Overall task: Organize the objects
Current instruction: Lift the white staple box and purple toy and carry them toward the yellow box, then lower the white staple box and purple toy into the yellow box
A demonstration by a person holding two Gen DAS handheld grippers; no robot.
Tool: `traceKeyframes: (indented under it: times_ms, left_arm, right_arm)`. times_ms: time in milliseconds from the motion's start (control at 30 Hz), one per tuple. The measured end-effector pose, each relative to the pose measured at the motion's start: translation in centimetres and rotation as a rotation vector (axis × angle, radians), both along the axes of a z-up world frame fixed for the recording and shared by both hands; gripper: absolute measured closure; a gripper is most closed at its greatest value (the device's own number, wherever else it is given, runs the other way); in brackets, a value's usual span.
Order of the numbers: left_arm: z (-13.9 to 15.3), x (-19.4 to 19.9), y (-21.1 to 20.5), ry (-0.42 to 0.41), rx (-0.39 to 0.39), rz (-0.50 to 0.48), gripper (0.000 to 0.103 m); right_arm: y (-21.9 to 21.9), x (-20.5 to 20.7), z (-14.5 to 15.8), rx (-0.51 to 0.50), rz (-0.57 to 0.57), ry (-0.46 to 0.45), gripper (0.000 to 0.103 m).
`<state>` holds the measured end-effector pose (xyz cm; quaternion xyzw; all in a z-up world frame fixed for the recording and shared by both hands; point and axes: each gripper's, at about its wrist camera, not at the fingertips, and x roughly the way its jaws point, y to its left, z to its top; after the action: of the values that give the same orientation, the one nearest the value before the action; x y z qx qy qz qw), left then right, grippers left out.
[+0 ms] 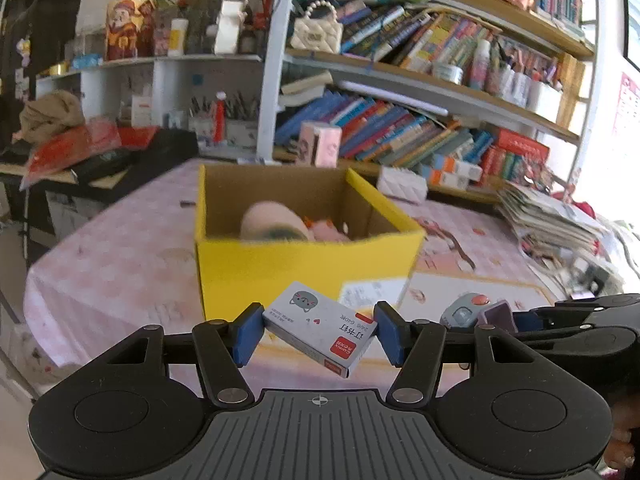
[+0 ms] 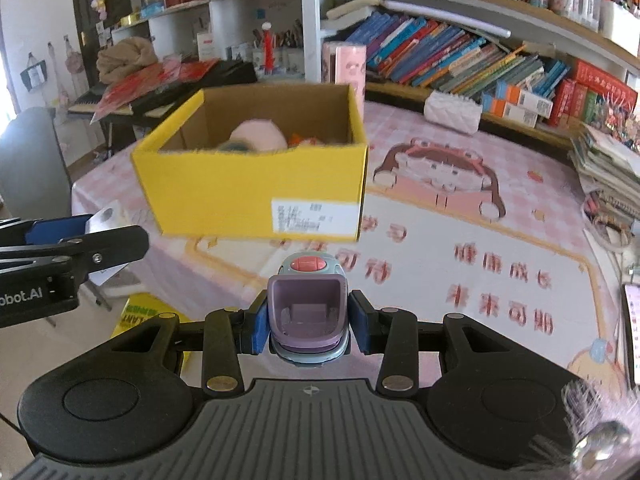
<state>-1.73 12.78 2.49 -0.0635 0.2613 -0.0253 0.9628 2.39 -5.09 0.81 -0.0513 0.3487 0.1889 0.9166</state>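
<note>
A yellow cardboard box (image 1: 304, 268) stands open on the pink tablecloth; it also shows in the right wrist view (image 2: 256, 184). Inside lie a pink round toy (image 1: 272, 222) and an orange-pink toy (image 1: 326, 230). My left gripper (image 1: 319, 330) is shut on a white staples box (image 1: 320, 326), held tilted just in front of the yellow box. My right gripper (image 2: 308, 322) is shut on a small purple and grey-blue gadget with a red button (image 2: 306, 308), held above the table, short of the box. The gadget also shows in the left wrist view (image 1: 476, 312).
Bookshelves (image 2: 460, 56) full of books line the far side. A stack of papers (image 2: 608, 168) lies at the table's right edge. A white quilted pouch (image 2: 452, 112) sits behind the box. A keyboard with red bags (image 2: 160, 88) stands left.
</note>
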Motion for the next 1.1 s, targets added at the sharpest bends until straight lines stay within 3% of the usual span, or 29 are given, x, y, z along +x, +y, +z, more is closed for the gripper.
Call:
traceKeyframes:
  times_ms: [300, 500, 867, 1100]
  left_arm:
    - [2.3, 5.7, 1.4, -0.074, 0.018, 0.088, 0.044]
    - [2.2, 9.8, 2.0, -0.079, 0.019, 0.154, 0.044]
    - [-0.9, 15.1, 2.0, 0.043, 0.063, 0.200, 0.044]
    - [-2.3, 17.0, 1.9, 0.113, 0.083, 0.202, 0.044]
  right_arm:
    - [1.6, 6.3, 3.3, 0.049, 0.063, -0.109, 0.065]
    - [3.3, 11.1, 4.0, 0.030, 0.132, -0.173, 0.065]
    - [7.4, 16.5, 0.3, -0.123, 0.330, -0.190, 0.065]
    - [8.6, 18.9, -1.5, -0.180, 0.397, -0.109, 0.065]
